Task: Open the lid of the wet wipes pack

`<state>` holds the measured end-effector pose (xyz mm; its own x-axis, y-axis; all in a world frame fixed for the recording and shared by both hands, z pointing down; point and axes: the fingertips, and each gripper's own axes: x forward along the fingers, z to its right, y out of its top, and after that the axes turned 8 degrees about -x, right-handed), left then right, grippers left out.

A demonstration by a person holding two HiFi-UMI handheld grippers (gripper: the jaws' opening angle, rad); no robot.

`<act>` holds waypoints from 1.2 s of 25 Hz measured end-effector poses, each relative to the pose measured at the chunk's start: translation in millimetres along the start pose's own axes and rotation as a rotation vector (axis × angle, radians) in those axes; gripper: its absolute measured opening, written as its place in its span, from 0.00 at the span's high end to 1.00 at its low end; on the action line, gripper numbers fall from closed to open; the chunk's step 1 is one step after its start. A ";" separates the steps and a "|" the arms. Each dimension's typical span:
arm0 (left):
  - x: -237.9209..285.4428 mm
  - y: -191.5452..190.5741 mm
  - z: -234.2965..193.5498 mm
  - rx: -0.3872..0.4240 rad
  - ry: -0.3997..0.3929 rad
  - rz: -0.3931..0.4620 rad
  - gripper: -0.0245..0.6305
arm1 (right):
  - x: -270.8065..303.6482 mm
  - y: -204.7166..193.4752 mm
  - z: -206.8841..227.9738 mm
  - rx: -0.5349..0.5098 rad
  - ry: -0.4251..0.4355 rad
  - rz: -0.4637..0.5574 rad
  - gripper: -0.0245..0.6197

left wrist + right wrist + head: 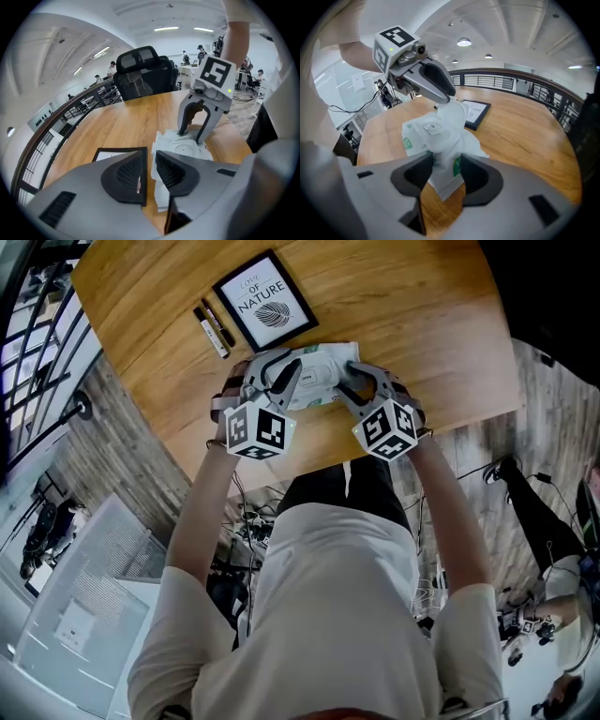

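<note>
on the left of the bench [403, 324] lie two pens [214, 327] and a framed print [264, 301], both well apart from the work and playing no part in it. next comes the left hand-held gripper [150, 164]: its jaws stand close together with only a thin slot between them, and a white flap sits in that slot. the right gripper view shows this flap to be the lid [452, 112], standing up from the top of the wet wipes pack [319, 381] at the left jaw tips, so the left one is judged to be clamped on the lid. the pack rests mid-bench, just in front of the print. at the right, the right hand-held gripper [445, 159] is pinched on the crumpled near end of the pack, holding it down. assessment: hold-down done, lid grasped and raised partway off its seat; remaining is to swing the lid fully back. whether the hinge is at its stop cannot be told.
</note>
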<state>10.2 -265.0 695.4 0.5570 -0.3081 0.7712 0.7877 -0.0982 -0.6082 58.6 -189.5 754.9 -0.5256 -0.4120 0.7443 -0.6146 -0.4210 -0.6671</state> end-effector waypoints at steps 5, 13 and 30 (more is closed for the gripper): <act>9.1 -11.5 -20.4 -0.032 0.065 -0.027 0.83 | -0.5 -0.8 -0.4 0.010 -0.011 0.002 0.69; 36.2 -29.2 -30.2 -0.053 0.119 -0.080 0.82 | -1.5 -0.4 0.5 0.025 -0.026 0.008 0.69; -19.9 -13.5 -32.3 -0.072 0.275 -0.081 0.81 | -41.5 8.8 -4.0 -0.002 -0.057 -0.026 0.69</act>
<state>-20.0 -288.2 682.2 0.3930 -0.5402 0.7441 0.8008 -0.1966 -0.5657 72.6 -173.0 718.3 -0.4750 -0.4468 0.7582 -0.6287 -0.4305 -0.6476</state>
